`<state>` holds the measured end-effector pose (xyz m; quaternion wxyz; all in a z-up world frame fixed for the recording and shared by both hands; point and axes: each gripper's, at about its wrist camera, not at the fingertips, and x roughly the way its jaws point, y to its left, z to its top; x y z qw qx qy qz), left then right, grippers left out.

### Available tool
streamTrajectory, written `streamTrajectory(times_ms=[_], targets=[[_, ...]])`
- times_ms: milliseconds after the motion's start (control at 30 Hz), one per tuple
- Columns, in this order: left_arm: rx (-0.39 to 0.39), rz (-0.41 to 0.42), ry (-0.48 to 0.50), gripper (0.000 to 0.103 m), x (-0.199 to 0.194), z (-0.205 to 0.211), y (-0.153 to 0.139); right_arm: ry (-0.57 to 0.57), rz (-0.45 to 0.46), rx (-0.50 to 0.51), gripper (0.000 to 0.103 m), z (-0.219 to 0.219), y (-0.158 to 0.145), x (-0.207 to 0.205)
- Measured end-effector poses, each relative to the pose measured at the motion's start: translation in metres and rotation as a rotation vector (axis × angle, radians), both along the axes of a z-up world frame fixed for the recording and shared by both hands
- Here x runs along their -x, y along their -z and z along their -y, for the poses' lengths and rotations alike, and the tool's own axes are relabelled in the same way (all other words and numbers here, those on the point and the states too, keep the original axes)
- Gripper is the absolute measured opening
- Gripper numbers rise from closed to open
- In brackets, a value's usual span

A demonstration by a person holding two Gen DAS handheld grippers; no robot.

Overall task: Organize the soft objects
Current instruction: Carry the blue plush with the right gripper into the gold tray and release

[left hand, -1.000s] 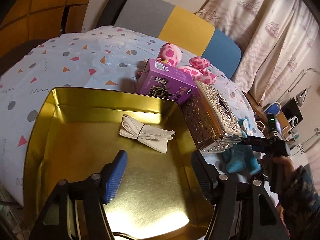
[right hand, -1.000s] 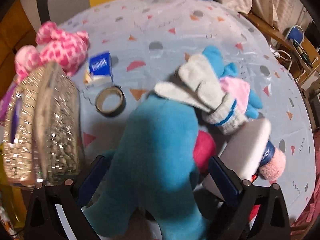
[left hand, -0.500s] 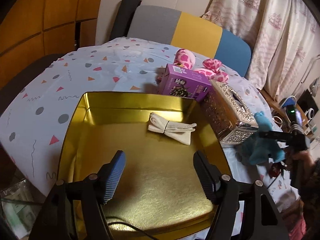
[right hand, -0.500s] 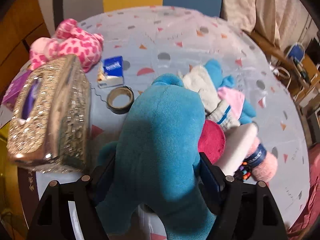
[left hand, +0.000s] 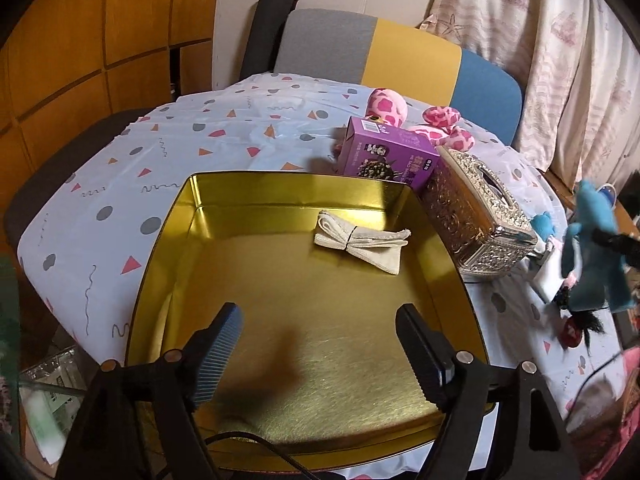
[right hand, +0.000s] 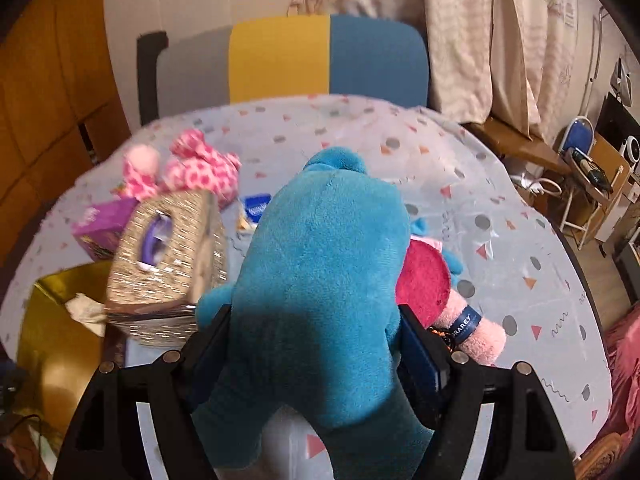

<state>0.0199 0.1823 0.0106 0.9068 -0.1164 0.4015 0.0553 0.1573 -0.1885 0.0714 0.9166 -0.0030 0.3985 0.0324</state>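
Note:
My right gripper is shut on a blue plush toy and holds it above the table; the toy also shows at the far right of the left wrist view. My left gripper is open and empty over the near half of a gold tin tray. A folded cream cloth lies in the tray's far right part. A pink spotted plush lies at the back of the table. A red and pink soft pile lies under the blue toy.
A silver tissue box stands at the tray's right edge, a purple carton behind the tray. A small blue pack lies beyond the tissue box. A grey, yellow and blue chair back stands behind the table.
My right gripper closed on the blue plush toy and lifted it off the pile. My left gripper drew back and up from the tray, still open.

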Motion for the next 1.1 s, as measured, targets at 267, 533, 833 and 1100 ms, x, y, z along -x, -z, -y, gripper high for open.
streamTrajectory(times_ms=[267, 533, 833, 1100], targets=[[0.001, -0.002, 0.000, 0.080, 0.004, 0.000, 0.001, -0.106, 0.083, -0.045, 0.080, -0.029, -0.034, 0.031], [0.007, 0.020, -0.047, 0.081, 0.013, -0.020, -0.005, -0.259, 0.096, -0.099, 0.080, -0.078, -0.047, 0.049], [-0.021, 0.054, -0.189, 0.080, 0.033, -0.075, -0.018, -0.493, 0.029, -0.181, 0.080, -0.173, -0.032, 0.049], [-0.007, 0.041, -0.298, 0.080, 0.051, -0.116, -0.008, -0.616, -0.186, -0.273, 0.080, -0.286, 0.025, 0.022]])
